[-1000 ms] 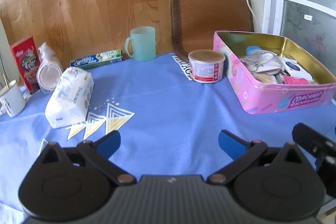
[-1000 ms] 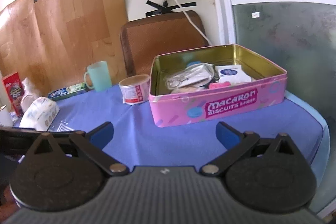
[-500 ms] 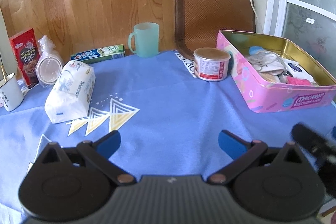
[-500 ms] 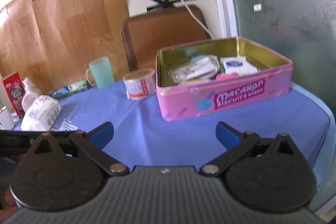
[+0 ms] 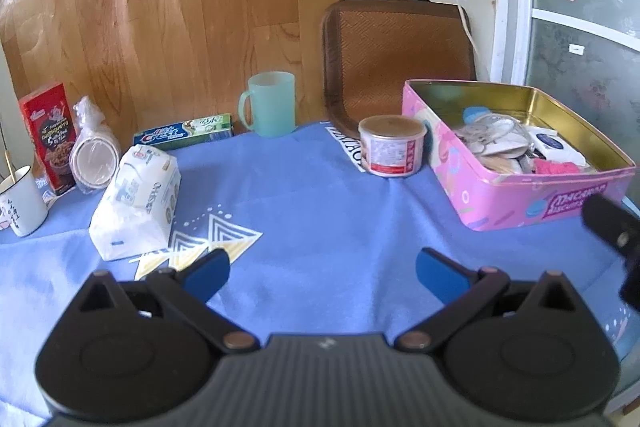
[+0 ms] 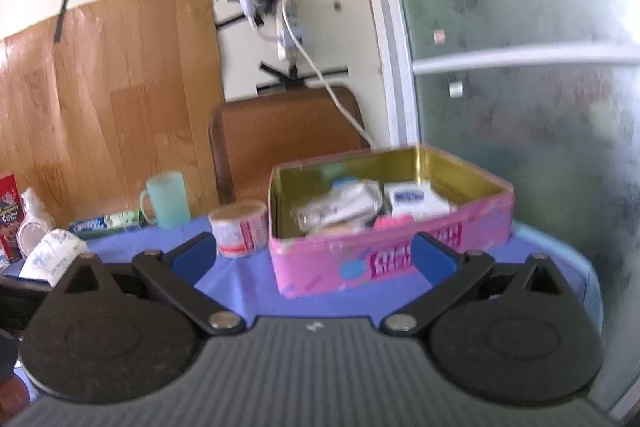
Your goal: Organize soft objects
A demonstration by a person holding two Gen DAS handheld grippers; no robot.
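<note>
A white soft tissue pack (image 5: 136, 197) lies on the blue tablecloth at the left, also visible in the right wrist view as the tissue pack (image 6: 52, 257). A pink biscuit tin (image 5: 500, 195) stands open at the right, holding plastic-wrapped items, a white packet and a pink soft item (image 5: 556, 167). My left gripper (image 5: 322, 273) hovers open over the cloth, nothing between its fingers. My right gripper (image 6: 312, 257) is open in front of the pink tin (image 6: 320, 267), empty and raised. The right view is blurred.
A mint mug (image 5: 270, 109), a toothpaste box (image 5: 184, 135), a small can (image 5: 392, 151), a red box (image 5: 52, 137), stacked cups in plastic (image 5: 94, 157) and a white mug (image 5: 20, 205) stand along the back. A brown chair back (image 5: 396, 55) rises behind the table.
Both grippers have drawn back and risen, tilting upward. The tin and tissue pack sit lower and farther in both views. Nothing was grasped.
</note>
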